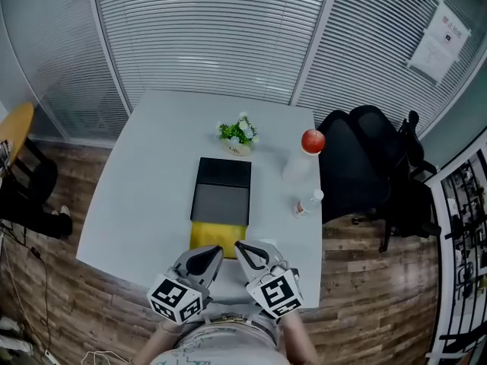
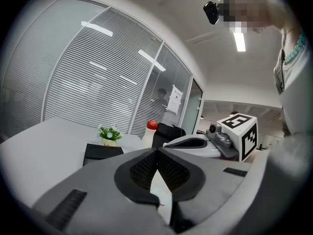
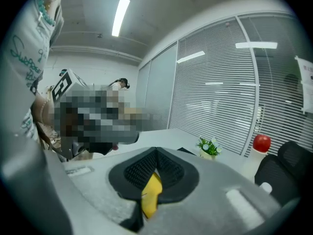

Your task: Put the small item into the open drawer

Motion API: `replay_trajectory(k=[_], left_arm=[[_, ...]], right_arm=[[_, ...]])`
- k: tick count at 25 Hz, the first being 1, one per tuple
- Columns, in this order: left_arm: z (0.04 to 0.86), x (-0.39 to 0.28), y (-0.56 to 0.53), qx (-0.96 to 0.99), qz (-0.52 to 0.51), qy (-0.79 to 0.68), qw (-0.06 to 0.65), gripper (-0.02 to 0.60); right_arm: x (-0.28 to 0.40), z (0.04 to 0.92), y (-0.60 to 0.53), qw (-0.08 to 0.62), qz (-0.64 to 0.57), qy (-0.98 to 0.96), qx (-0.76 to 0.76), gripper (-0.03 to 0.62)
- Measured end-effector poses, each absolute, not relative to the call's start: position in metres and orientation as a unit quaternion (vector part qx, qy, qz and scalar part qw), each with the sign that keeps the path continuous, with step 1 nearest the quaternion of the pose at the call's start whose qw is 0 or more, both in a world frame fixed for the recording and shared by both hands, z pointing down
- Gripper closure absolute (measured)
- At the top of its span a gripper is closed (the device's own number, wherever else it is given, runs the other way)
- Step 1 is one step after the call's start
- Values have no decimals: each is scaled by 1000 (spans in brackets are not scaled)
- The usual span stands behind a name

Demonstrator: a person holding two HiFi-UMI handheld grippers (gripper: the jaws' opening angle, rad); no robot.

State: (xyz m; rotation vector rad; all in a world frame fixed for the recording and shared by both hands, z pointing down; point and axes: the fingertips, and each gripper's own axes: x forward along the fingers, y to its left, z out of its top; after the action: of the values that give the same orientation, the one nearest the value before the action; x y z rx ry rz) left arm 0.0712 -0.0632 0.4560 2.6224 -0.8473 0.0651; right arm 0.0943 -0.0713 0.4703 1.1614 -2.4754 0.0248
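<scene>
While the left gripper (image 1: 215, 251) and the right gripper (image 1: 240, 246) hovered side by side at the near edge of the white desk (image 1: 144, 188), the rest of the desk held a few things. A small potted plant (image 1: 238, 134) stood near the middle of the far edge. A tall white bottle (image 1: 298, 166) with a round red top stood toward the right edge, and a little clear bottle (image 1: 309, 203) lay closer in along that edge. A black office chair (image 1: 358, 166) stood just off the right edge.

The drawer (image 1: 221, 204) looked like a shallow grey tray drawn out of a low black box (image 1: 224, 172) at the middle of the desk, open toward the near edge. A flat yellow square (image 1: 213, 236) met its near end. Whether that was the small item could not be told.

Both grippers' tips hung over the yellow square's near side, with the drawer just beyond. The left jaws were pressed together, only white desk showing in the gap beneath their tips. The right jaws were pressed together too, yellow showing through the same gap, pinching nothing.
</scene>
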Motion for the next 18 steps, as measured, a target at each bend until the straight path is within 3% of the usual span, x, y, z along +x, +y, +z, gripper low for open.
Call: replay_trajectory(k=[18], left_arm=[[460, 62, -70, 935, 26, -291, 203, 584]], right_arm=[[138, 512, -79, 266, 47, -840, 470, 591]])
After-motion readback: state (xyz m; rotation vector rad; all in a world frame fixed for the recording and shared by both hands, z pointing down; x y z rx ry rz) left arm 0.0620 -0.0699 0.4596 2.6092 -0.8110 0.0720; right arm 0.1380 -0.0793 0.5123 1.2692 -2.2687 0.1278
